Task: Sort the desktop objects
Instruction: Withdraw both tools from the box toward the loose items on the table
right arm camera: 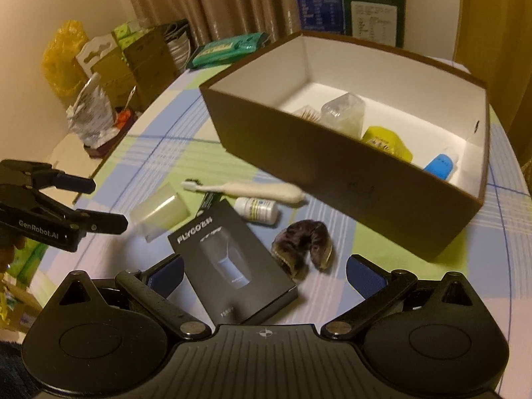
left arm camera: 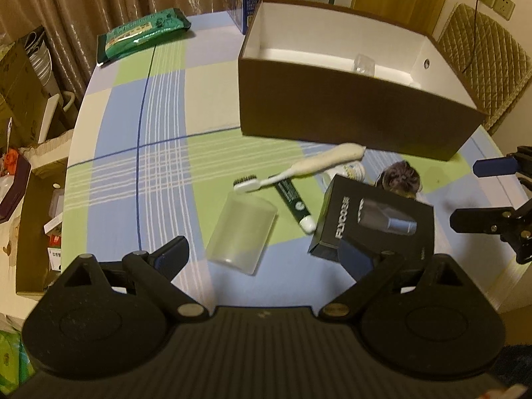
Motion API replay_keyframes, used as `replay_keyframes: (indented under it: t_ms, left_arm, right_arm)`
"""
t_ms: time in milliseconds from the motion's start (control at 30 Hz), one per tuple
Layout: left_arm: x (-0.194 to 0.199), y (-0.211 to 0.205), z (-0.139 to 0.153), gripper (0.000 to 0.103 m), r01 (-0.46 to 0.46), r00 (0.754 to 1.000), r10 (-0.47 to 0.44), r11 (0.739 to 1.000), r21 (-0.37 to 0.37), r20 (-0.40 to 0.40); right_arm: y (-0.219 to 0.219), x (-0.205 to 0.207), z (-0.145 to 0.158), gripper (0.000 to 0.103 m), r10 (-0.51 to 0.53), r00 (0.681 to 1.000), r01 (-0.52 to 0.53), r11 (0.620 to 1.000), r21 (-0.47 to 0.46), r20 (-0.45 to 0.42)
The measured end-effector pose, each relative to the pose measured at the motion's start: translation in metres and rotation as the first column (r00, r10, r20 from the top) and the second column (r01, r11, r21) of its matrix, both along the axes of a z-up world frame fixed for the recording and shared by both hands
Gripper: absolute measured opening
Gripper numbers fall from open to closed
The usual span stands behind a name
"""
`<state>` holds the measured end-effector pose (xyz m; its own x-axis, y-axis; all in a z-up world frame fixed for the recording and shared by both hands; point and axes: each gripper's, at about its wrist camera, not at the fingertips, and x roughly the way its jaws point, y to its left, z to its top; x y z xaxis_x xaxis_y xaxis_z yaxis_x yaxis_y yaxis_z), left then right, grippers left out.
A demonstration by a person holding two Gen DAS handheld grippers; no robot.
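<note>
brown cardboard forms the open storage box (right arm camera: 349, 179) at the far side of the checked tablecloth (left arm camera: 149, 153), and inside it lie a clear plastic container (right arm camera: 342, 111), a yellow packet (right arm camera: 387, 141) and a blue tube (right arm camera: 440, 164). in front of the box sit a frosted cup (left arm camera: 241, 232) on its side, a white toothbrush (left arm camera: 299, 168) lying across a green toothpaste tube (left arm camera: 294, 204), a small white bottle (right arm camera: 256, 208), a black flyco box (right arm camera: 229, 262) and a dark furry hair clip (right arm camera: 304, 247). the left gripper (left arm camera: 262, 256) hangs with its jaws spread wide over the cup and the flyco box, the right gripper (right arm camera: 266, 274) likewise wide apart just above the flyco box and the clip, both holding nothing.
</note>
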<state>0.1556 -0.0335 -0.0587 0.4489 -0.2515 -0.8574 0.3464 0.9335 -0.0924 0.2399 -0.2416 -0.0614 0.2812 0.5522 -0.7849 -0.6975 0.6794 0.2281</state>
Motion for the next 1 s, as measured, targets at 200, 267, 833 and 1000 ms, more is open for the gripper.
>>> replay_keyframes:
  t_ms: [200,267,833,1000]
  left_arm:
    - [0.0,0.004,-0.01,0.094,0.003,1.0,-0.003,1.0,0.004,-0.013]
    - [0.0,0.006,-0.013,0.094,0.003,1.0,-0.003,1.0,0.005,-0.017]
    - [0.002,0.027,-0.034,0.094,-0.026,0.998,0.027,0.999,0.023,-0.061]
    - [0.0,0.034,-0.04,0.094,-0.044,0.996,0.046,0.999,0.029,-0.079]
  right_arm:
    - [0.01,-0.001,-0.016,0.101,0.033,0.999,-0.034,0.999,-0.03,-0.033]
    - [0.013,-0.002,-0.02,0.101,0.04,0.998,-0.042,0.998,-0.039,-0.039]
    - [0.041,0.0,-0.054,0.101,0.185,0.98,-0.192,0.977,-0.096,-0.073]
    - [0.052,-0.006,-0.056,0.092,0.246,0.969,-0.246,0.961,-0.125,-0.02]
